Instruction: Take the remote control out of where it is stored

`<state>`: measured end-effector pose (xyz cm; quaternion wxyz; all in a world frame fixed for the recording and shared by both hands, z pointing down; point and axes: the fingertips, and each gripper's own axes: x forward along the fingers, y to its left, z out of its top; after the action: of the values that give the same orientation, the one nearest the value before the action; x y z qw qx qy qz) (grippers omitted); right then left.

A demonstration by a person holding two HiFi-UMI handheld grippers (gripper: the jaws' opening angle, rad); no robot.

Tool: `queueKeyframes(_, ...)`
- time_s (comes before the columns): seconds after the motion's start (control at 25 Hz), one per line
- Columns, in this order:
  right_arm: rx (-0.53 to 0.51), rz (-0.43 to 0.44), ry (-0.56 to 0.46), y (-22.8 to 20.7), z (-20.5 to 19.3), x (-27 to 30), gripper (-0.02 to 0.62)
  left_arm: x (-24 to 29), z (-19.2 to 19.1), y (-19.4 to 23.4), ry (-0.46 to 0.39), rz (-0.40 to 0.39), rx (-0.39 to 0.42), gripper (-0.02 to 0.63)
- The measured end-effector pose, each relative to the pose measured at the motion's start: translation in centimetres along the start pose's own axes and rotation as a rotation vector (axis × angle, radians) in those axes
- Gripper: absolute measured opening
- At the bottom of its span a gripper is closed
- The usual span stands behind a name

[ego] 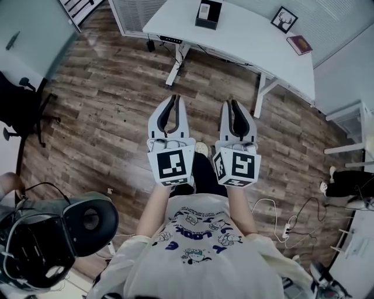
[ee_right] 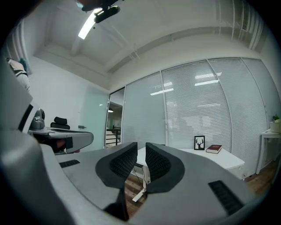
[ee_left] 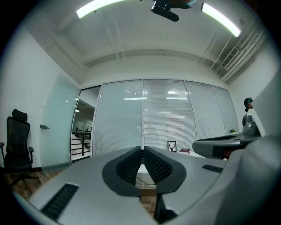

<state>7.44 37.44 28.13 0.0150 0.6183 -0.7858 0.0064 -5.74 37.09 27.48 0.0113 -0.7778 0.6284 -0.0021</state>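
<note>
Two closed, empty grippers held level, facing a white desk across the room

The left gripper and right gripper, both pale grey with black ribbed pads, are side by side over the brown wood-plank floor, each with its jaws drawn together on nothing. The remote control, a pale slim slab, is in a small black open-topped box on the white rectangular desk, well apart from both grippers. Further right on the desk are a black-framed deer picture and a dark red book. A black office chair stands at the left.
</note>
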Motion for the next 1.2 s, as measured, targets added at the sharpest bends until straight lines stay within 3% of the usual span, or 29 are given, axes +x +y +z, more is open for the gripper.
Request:
queueKeyframes(0.4,0.006,0.064,0.022,-1.8,-0.8,10.4,0.071,9.5,-1.2,2.4,0.019,0.051,-0.001,0.034)
queueKeyframes(0.84,0.005,0.152,0.007,-6.7,0.9,25.7,0.071,24.1,-0.3,4.2,0.009,0.129,0.001,0.034)
queueKeyframes(1.2,0.027,0.187,0.027,-10.1,0.3,34.1,0.071,32.6,-1.2,5.2,0.037,0.167,-0.020,0.034)
